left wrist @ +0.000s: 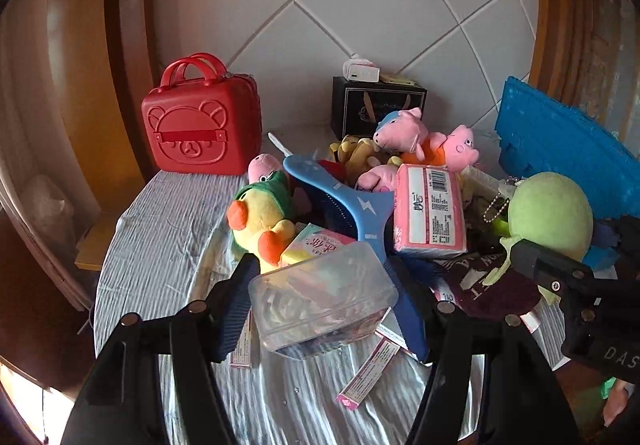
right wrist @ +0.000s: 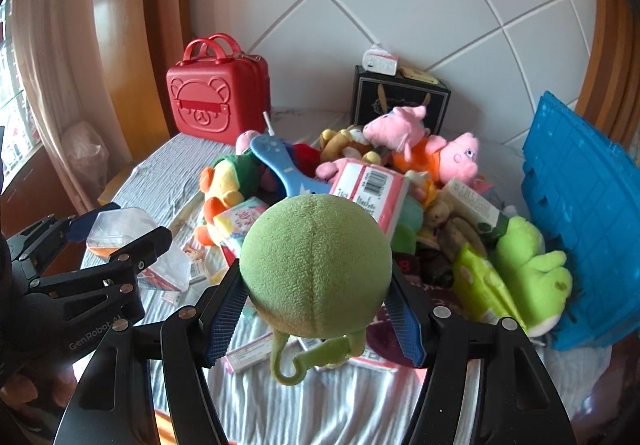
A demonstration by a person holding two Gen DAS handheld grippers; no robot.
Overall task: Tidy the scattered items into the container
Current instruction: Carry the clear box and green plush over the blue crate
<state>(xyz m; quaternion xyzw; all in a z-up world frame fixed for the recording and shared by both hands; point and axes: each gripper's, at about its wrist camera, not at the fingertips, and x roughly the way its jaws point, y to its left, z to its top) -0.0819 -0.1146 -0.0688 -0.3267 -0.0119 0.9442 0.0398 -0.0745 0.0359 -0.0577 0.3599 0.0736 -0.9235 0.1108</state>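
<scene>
The blue bin (right wrist: 580, 213) stands tipped up at the right edge of the tabletop (left wrist: 160, 245), which is bare only on its left side and near end; the toys fill the middle. The round green plush ball (right wrist: 316, 265) sits squeezed between the pads of the right claw (right wrist: 316, 309), above the cloth. The left claw (left wrist: 324, 297) grips a clear plastic box (left wrist: 320, 297) that is see-through with bits inside, held above flat packets.
</scene>
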